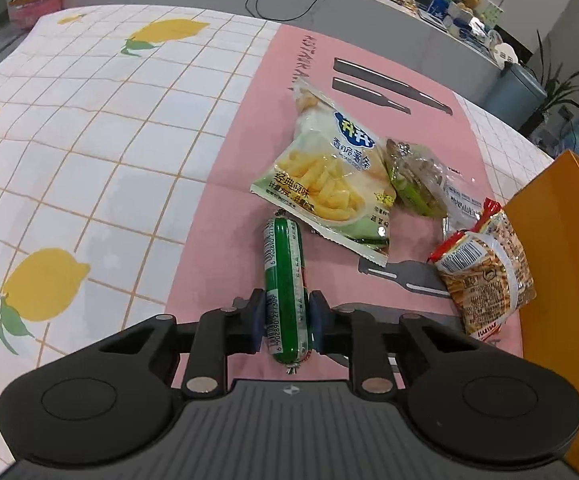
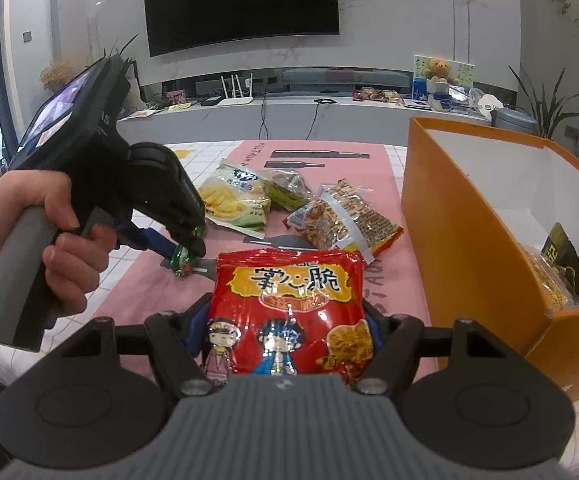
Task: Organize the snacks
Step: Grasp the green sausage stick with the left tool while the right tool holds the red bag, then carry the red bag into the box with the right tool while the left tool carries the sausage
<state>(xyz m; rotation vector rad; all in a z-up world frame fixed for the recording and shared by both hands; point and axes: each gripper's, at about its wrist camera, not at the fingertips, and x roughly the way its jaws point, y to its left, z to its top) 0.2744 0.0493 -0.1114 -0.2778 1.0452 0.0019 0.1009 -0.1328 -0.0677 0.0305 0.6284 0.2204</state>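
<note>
Between the two blue pads of the left tongs (image 1: pixel 288 316) sits a green sausage stick (image 1: pixel 285 280), and the pads squeeze it tight on both sides while it lies on the pink mat (image 1: pixel 217 216) on the table. Just past that sausage lies a pale bag of potato sticks (image 1: pixel 325 184), with a small clear bag of nuts (image 1: pixel 413 176) touching its right side. To the right of the left tongs lies a see-through noodle snack bag (image 1: pixel 485 264), next to the orange box (image 2: pixel 461 216). The right tongs (image 2: pixel 285 332) hold a red snack bag (image 2: pixel 289 304), which fills the gap between them. A hand (image 2: pixel 45 248) grips the left tongs' grey handle.
</note>
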